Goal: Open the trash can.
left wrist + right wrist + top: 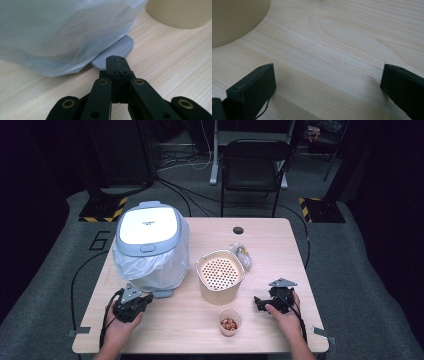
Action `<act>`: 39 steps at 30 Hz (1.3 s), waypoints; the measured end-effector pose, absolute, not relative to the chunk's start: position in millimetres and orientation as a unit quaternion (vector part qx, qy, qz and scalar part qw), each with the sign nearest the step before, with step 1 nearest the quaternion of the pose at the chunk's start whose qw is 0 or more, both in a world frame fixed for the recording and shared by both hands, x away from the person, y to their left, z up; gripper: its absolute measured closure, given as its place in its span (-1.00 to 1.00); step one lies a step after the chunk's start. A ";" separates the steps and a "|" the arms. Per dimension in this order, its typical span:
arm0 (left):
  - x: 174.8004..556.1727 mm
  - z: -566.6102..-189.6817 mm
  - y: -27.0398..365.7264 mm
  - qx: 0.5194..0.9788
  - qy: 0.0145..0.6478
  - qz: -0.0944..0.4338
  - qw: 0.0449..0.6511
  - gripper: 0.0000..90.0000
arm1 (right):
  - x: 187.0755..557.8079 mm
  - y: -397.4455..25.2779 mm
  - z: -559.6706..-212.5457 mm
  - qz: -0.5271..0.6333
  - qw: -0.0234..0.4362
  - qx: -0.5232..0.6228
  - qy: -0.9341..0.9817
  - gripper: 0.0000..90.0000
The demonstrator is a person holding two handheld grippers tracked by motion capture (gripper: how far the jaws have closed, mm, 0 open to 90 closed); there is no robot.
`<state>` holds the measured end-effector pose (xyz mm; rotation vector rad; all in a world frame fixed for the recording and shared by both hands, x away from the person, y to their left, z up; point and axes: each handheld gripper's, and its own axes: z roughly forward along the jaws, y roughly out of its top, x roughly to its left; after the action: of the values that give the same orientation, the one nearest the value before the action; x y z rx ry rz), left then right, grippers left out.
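Nothing looks handled yet, as I judge it: at the left of the high view the grey lidded bin lined with a clear plastic bag (pixel 150 247) is shut, and the left gripper (pixel 131 306), jaws pressed together and empty, sits at lower left with its tips just short of the bin's ribbed grey foot pedal (pixel 117 50). At centre the beige tub with a perforated strainer insert (pixel 220 275) looks empty, a crumpled clear wrapper (pixel 241 254) lies just behind it, and the small clear plastic cup of brown nuts (pixel 229 322) stands untouched at lower centre. The right gripper (pixel 272 301), jaws spread wide and holding nothing, rests on the pale wooden table (pixel 280 245) at lower right, so any opening, pouring or discarding seems still ahead.
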<state>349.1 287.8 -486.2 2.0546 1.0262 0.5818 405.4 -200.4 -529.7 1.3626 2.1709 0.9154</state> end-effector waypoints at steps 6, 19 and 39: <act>351.6 -482.1 274.8 0.809 0.391 0.236 0.370 1.00 | 405.4 -200.3 -529.7 0.329 0.208 0.490 0.780 -1.00; 369.0 -491.5 250.1 0.822 0.386 0.251 0.336 1.00 | 405.4 -200.3 -529.7 0.329 0.208 0.490 0.780 -1.00; 375.8 -499.3 249.4 0.830 0.387 0.251 0.314 1.00 | 404.8 -199.8 -529.9 0.329 0.209 0.493 0.777 -1.00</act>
<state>375.8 249.4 -499.3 2.1882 1.0200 0.6625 404.8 -199.8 -529.9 1.3724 2.1631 0.9166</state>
